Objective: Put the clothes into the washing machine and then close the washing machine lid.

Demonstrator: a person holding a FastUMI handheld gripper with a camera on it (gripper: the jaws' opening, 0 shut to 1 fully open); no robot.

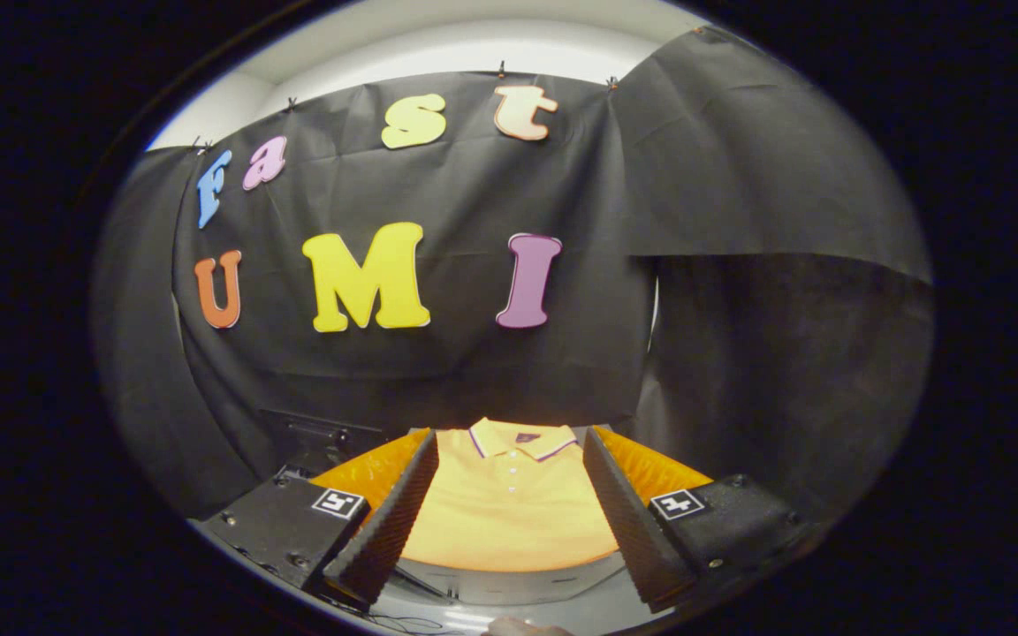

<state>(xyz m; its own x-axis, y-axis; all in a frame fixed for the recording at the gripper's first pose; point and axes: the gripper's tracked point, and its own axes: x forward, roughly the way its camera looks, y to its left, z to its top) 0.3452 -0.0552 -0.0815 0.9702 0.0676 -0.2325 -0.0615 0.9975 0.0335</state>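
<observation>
Gripper (509,503) held low, fingers spread wide and gripping nothing, orange polo shirt (509,508) lying flat between and just ahead of them, collar toward the black cloth wall (474,353)

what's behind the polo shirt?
Behind the polo shirt, seen between the open gripper fingers, hangs the black cloth wall. A dark object sits back left. The shirt hides whatever is under it.

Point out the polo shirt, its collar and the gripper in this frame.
polo shirt (509,521): gripper view, chest, between the open fingers.
collar (522,439): gripper view, folded collar at the shirt's far end.
gripper (509,521): gripper view, midway between fingertips.
</observation>
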